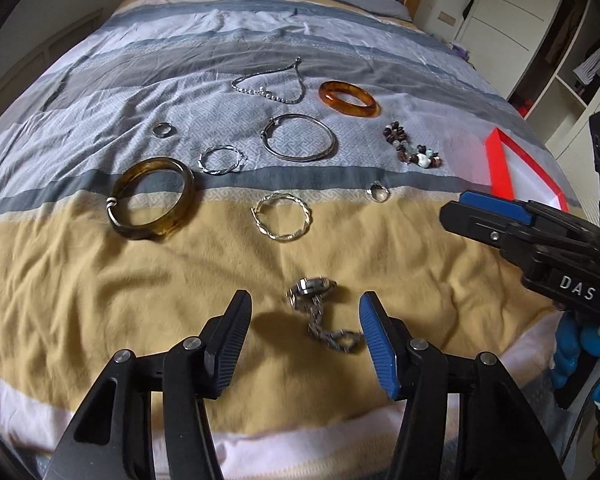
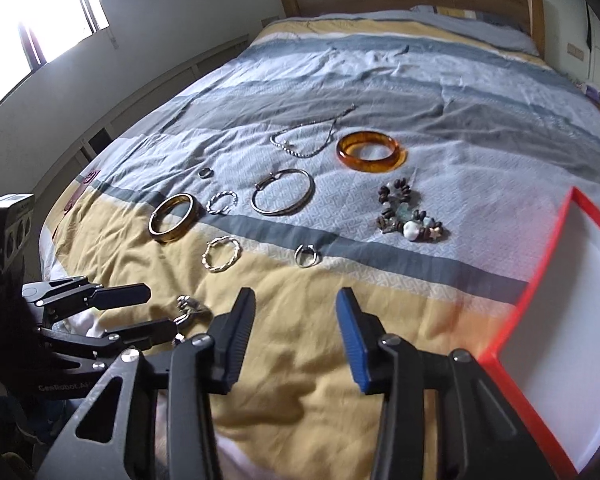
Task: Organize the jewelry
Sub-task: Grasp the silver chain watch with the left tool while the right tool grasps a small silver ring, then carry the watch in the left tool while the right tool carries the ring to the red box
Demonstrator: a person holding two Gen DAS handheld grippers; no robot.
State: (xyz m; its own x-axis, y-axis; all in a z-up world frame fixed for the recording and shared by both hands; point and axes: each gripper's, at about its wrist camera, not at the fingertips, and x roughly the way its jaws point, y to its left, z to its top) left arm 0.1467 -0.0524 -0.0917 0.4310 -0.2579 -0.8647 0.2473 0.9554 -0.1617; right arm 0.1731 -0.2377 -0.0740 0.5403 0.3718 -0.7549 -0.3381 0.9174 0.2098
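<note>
The chain bracelet (image 1: pixel 320 312), a ring-like clasp on a short run of metal links, lay on the yellow band of the bedspread (image 1: pixel 100 280) at the near edge, nearer than all the other jewelry. It looked light, limp and slick: the links would likely sag and slide, so the chunky clasp end seemed the surest place to pinch. The left gripper (image 1: pixel 304 336) pointed steeply down over it, its jaws apart with the chain lying between them, the blue pad close to the last link but not pressing on it. The right gripper (image 2: pixel 296 336) hung to the right over bare yellow cloth, angled down, its 2 jaws apart and holding nothing. The red-edged tray (image 2: pixel 540 272) sat at the right, probably the destination. The 2 amber bangles, stiff and smooth, lay farther off.
</note>
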